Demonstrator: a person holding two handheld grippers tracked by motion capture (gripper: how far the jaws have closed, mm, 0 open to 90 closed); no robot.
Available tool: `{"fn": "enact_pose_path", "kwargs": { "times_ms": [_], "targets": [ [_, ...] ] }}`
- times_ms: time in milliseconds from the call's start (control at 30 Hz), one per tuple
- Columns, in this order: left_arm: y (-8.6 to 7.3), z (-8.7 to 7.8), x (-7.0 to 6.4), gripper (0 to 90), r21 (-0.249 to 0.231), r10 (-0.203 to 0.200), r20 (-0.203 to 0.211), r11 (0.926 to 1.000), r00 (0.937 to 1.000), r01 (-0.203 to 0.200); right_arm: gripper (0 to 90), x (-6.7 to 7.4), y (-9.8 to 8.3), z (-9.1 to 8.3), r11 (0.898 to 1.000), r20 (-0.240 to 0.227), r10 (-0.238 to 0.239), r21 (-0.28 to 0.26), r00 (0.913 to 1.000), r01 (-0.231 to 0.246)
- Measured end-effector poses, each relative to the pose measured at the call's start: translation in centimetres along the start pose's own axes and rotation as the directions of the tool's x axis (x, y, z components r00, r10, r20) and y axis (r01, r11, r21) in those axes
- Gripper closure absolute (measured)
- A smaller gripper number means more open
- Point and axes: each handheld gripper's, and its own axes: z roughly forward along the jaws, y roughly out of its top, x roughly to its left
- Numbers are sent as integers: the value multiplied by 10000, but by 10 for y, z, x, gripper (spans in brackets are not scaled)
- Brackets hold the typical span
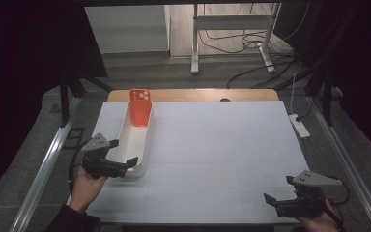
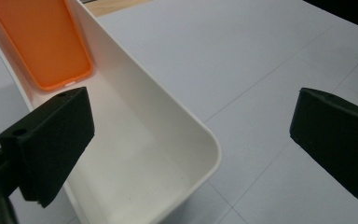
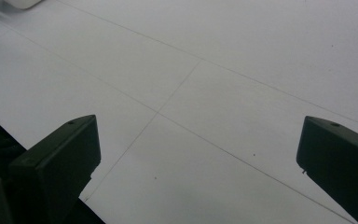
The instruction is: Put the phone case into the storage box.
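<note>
Work surface: a white table carried a long white tray on its left side.
Object: an orange phone case leaned upright at the far end of the tray, camera cut-outs uppermost.
Object, left gripper view: the phone case lay against the tray's far inner wall, beyond the jaws.
Tray, left gripper view: the tray had its rounded near corner between the two jaws.
Left gripper: the left gripper stood with its jaws spread wide and nothing between the pads, straddling the tray's near end.
Right gripper: the right gripper rested at the near right of the table, jaws parted, nothing held, well apart from the tray.
Handling, phone case: judged light, thin and flexible; likely to bend if pinched across its open face.
Handling, tray: judged light, rigid plastic with smooth walls, likely slippery.
Hold point: the case's top edge or a long side rim appeared best.
Offset: the case stood at the opposite end of the tray from the left gripper.
</note>
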Motion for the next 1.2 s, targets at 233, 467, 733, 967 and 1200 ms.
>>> {"fn": "enact_pose_path", "kwargs": {
  "times_ms": [233,467,733,967,1200],
  "targets": [
    [-9,-10,-8,5,-46,-34,-42,10000,10000,34,0,0,0,0,10000,18,2,7,10000,-2],
    [-17,-17,-13,4,-72,-47,-86,10000,10000,46,1,0,0,0,10000,30,2,-5,10000,-2],
    [-27,-24,-19,0,1,-29,-297,10000,9996,29,1,0,0,0,10000,44,9,-6,10000,-9],
    [-36,-32,-22,0,-63,-151,-391,9999,9991,149,1,0,0,0,10000,55,16,-9,10000,-16],
    [-49,-43,-24,0,-50,-265,-696,9996,9972,262,1,0,0,0,10000,102,43,-2,9999,-43]
  ]
}}
